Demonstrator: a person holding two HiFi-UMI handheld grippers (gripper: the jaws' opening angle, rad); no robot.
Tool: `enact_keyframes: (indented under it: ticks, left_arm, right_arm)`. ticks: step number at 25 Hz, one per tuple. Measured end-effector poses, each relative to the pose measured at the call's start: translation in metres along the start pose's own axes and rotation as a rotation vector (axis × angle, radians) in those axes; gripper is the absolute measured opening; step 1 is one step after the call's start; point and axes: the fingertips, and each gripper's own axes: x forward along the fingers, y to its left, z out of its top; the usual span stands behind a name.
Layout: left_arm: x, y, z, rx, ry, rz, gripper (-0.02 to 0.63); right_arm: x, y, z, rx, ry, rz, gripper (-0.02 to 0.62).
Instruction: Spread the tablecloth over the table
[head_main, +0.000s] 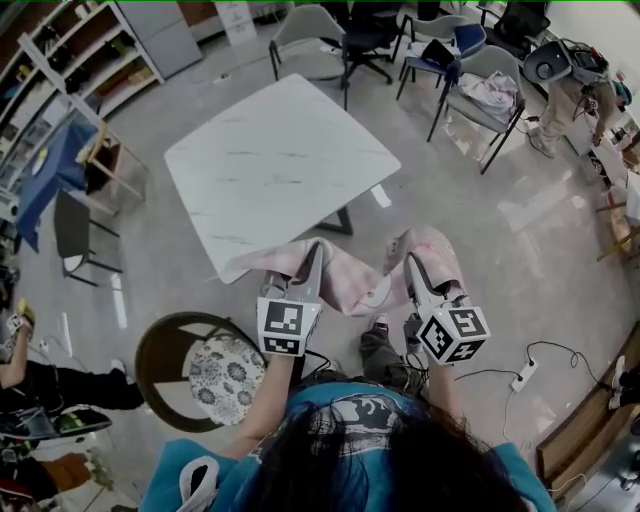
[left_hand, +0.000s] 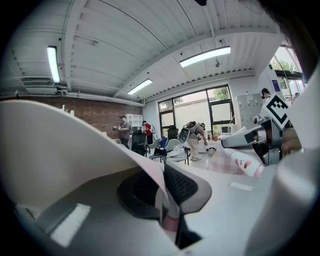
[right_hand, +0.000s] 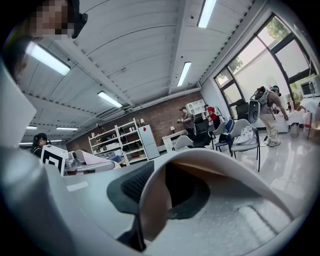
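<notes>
A white marble-topped table (head_main: 270, 170) stands bare in the head view. A pink tablecloth (head_main: 350, 282) hangs bunched just off its near edge, with one corner lapping onto the tabletop. My left gripper (head_main: 314, 252) is shut on the cloth's left part, and my right gripper (head_main: 411, 264) is shut on its right part. In the left gripper view the cloth (left_hand: 161, 200) is pinched between the dark pads of the left gripper (left_hand: 166, 196). The right gripper view shows a fold of cloth (right_hand: 150, 210) clamped in the right gripper (right_hand: 149, 200). Both grippers point towards the table.
A round chair with a patterned cushion (head_main: 215, 372) stands at my left. A dark chair (head_main: 75, 235) and shelves (head_main: 60, 70) are further left, and several chairs (head_main: 480, 90) beyond the table. A person (head_main: 575, 85) stands at the far right. A power strip (head_main: 522, 378) lies on the floor.
</notes>
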Motion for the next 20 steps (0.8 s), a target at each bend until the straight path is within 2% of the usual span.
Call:
enact_keyframes:
  ticks: [6, 10, 20]
  left_arm:
    - [0.062, -0.018, 0.024, 0.000, 0.005, 0.020, 0.048]
    - [0.096, -0.032, 0.035, -0.005, 0.003, 0.032, 0.048]
    - [0.158, -0.044, 0.092, 0.080, -0.086, 0.024, 0.048]
  right_arm:
    - [0.025, -0.065, 0.040, 0.001, -0.015, 0.026, 0.074]
    - [0.037, -0.097, 0.064, -0.035, -0.031, 0.044, 0.070]
    - [0.058, -0.141, 0.129, -0.117, -0.151, 0.061, 0.063]
